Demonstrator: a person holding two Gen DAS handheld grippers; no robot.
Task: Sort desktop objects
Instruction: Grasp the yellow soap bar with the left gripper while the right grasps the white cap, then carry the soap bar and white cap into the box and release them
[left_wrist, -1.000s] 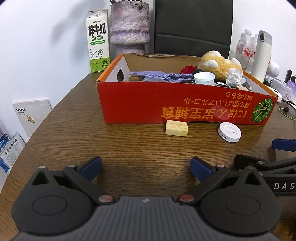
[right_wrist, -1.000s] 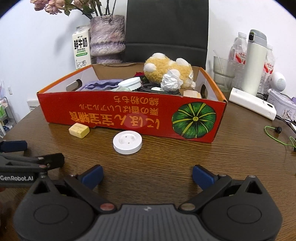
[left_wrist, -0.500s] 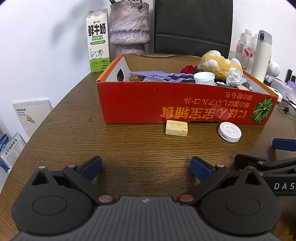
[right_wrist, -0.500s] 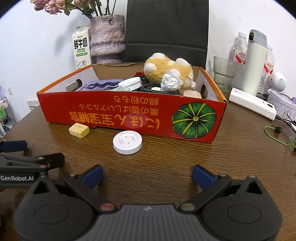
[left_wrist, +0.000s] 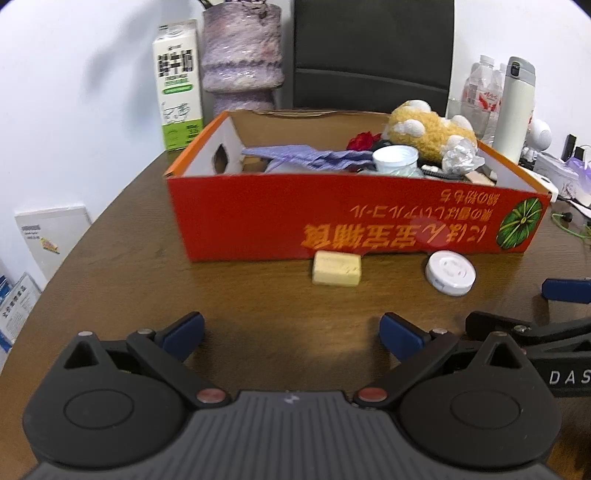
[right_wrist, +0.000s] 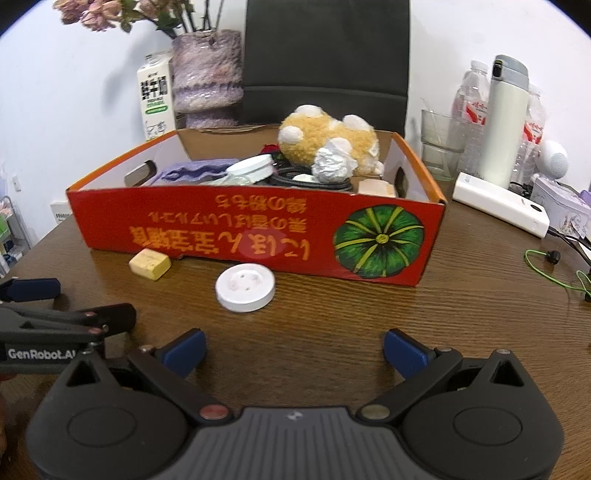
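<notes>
A red cardboard box stands on the brown table, holding a yellow plush toy, a purple cloth, a white cup and crumpled paper. In front of the box lie a pale yellow block and a white round disc. My left gripper is open and holds nothing, a little short of the block. My right gripper is also open with nothing in it, just short of the disc.
A milk carton and a purple vase stand behind the box, before a black chair. At the right are a white flask, water bottles, a glass, a white power bank and a green cable.
Both grippers have moved forward towards the box, so the yellow block and the white disc look nearer. Both stay open.
</notes>
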